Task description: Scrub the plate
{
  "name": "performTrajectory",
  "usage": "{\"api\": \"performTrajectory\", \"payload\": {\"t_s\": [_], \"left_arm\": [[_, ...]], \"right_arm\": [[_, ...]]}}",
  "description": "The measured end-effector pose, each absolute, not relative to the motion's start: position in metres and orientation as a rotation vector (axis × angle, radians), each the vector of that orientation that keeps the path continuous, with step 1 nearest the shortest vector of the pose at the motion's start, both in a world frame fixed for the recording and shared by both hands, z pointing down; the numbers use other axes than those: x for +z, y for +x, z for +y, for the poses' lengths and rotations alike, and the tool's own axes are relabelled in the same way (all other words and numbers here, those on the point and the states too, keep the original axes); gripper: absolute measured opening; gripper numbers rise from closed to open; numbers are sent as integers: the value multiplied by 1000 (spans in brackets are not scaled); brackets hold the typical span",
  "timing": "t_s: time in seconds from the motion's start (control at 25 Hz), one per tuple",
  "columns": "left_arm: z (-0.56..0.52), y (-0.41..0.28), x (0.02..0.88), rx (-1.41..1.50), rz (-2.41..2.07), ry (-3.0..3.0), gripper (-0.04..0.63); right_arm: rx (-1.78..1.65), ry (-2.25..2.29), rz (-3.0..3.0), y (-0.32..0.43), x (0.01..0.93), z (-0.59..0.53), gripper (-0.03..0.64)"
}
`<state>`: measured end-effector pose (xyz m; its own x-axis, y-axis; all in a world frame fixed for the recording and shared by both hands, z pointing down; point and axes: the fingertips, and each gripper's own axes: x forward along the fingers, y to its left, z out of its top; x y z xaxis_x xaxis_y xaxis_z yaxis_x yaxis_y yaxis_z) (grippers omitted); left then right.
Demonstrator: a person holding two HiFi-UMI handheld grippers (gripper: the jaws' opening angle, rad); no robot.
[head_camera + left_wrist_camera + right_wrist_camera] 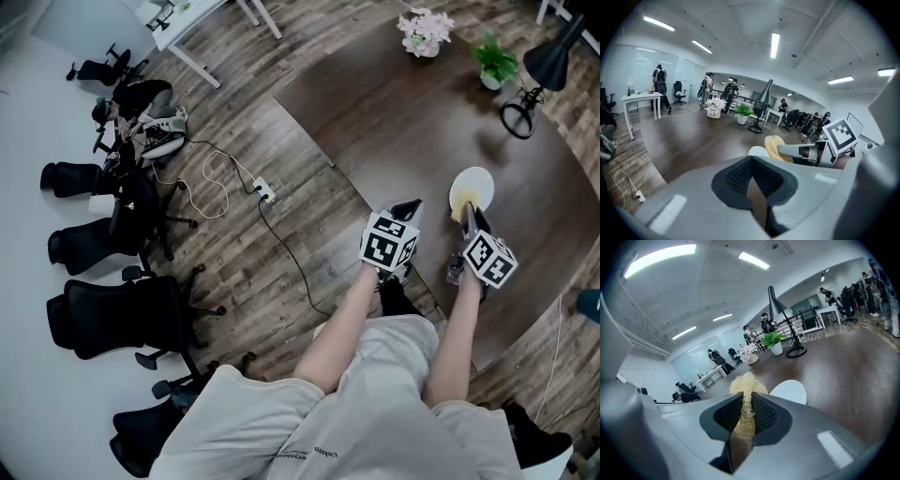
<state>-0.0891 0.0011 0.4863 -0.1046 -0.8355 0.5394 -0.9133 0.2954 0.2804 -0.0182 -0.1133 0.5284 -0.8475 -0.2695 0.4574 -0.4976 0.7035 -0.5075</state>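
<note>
A white plate [473,186] lies on the dark brown table [394,122], and it also shows as the plate [790,391] and the plate [758,151] in the two gripper views. My right gripper [466,217] hangs just at the plate's near edge, shut on a yellow fibrous scrubber [745,386]. The scrubber [459,212] sticks out past the right gripper [744,417] toward the plate. My left gripper [407,206] is held left of the plate over the table. The left gripper [752,180] has its jaws closed with nothing between them.
At the table's far side stand a pot of pink flowers [425,31], a green plant [494,64] and a black desk lamp [539,70]. Black office chairs [112,234] and a cable with a power strip [265,195] are on the floor to the left. People stand in the background [660,79].
</note>
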Motion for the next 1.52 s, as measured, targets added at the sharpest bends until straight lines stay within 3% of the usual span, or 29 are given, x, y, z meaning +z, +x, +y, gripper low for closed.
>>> {"api": "performTrajectory", "payload": {"t_s": [0.76, 1.52], "left_arm": [[-68, -142, 526, 201, -1838, 1601, 2], [-118, -128, 562, 294, -1580, 1751, 2]], "right_arm": [[949, 746, -2489, -50, 565, -183, 74], [982, 1064, -2301, 3, 599, -211, 74]]}}
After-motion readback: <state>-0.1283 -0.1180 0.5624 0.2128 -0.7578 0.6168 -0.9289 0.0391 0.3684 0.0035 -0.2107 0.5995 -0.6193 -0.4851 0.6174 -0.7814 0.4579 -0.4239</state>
